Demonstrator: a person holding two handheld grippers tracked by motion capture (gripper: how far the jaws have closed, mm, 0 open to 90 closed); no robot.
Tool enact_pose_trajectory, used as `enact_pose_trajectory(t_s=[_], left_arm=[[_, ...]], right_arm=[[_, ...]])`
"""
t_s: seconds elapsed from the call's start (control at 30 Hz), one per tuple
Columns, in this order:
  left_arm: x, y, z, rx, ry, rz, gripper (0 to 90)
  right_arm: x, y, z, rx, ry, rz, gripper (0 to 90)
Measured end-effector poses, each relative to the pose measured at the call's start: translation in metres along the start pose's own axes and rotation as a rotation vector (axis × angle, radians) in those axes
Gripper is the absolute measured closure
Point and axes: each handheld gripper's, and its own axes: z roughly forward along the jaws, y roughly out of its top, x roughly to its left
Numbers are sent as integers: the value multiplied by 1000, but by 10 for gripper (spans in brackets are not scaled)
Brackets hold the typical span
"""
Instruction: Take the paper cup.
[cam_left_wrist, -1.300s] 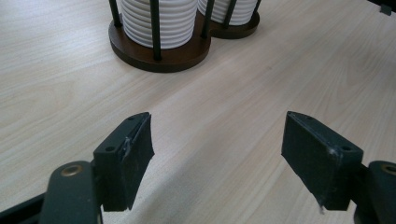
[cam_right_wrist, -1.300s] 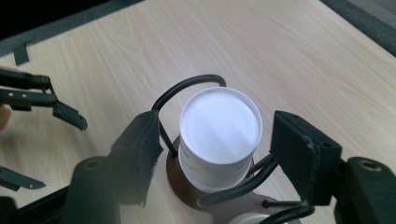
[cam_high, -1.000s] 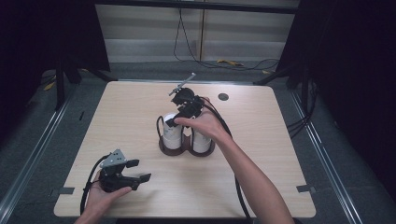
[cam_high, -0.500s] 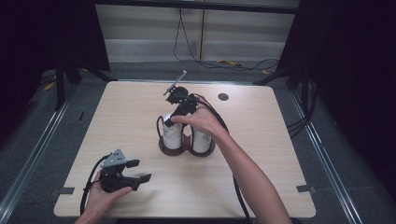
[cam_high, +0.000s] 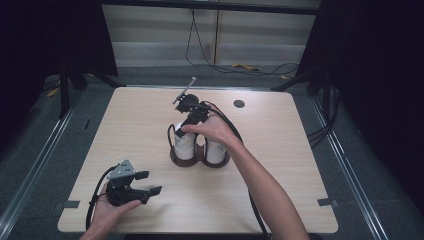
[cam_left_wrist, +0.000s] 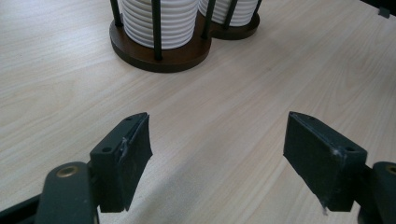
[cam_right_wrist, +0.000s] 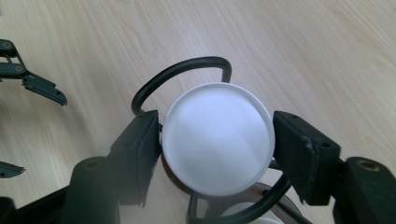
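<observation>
A brown wooden holder (cam_high: 200, 161) with black wire loops stands mid-table and carries two white ribbed cups. My right gripper (cam_high: 186, 128) points down over the left cup (cam_high: 184, 146). Its jaws have just been closing, and in the right gripper view both pads touch the rim of the cup's round white top (cam_right_wrist: 217, 135). The right cup (cam_high: 215, 151) stands beside it, partly behind the hand. My left gripper (cam_high: 152, 183) lies in a hand at the table's front left, open with nothing between its pads (cam_left_wrist: 123, 154). It faces the holder's base (cam_left_wrist: 159, 55).
A dark round grommet (cam_high: 239, 104) sits in the table's far right part. Cables trail from both grippers across the wood. Grey tape marks (cam_high: 326, 202) lie near the front corners. Dark floor and rails surround the table.
The right gripper has settled over the left cup and its jaws have closed onto the cup's top. The left hand and its gripper have stayed where they were.
</observation>
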Motion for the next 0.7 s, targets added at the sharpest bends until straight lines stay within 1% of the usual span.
enact_pose_trajectory(t_s=[0.03,0.13,0.33,0.37,0.5,0.53,0.63,0.7], left_arm=[[0,0,0,1,-1,-1,231],[0,0,0,-1,-1,-1,231],[0,0,-1,1,0,-2,232],[0,0,-1,2,-2,-2,232],[0,0,-1,1,-2,-3,231],[0,0,-1,-2,-2,-4,232],[0,0,-1,-1,-2,-3,233],[0,0,-1,1,-1,-2,234]], right_arm=[[-1,0,1,-2,4,2,323],[-1,0,1,0,-5,0,312],[-2,1,6,14,6,-5,296],[-1,1,8,19,-6,-5,290],[-2,1,11,25,-5,-13,286],[-2,1,12,30,-4,-8,292],[-2,1,14,39,3,-12,329],[-2,1,14,45,4,-12,335]])
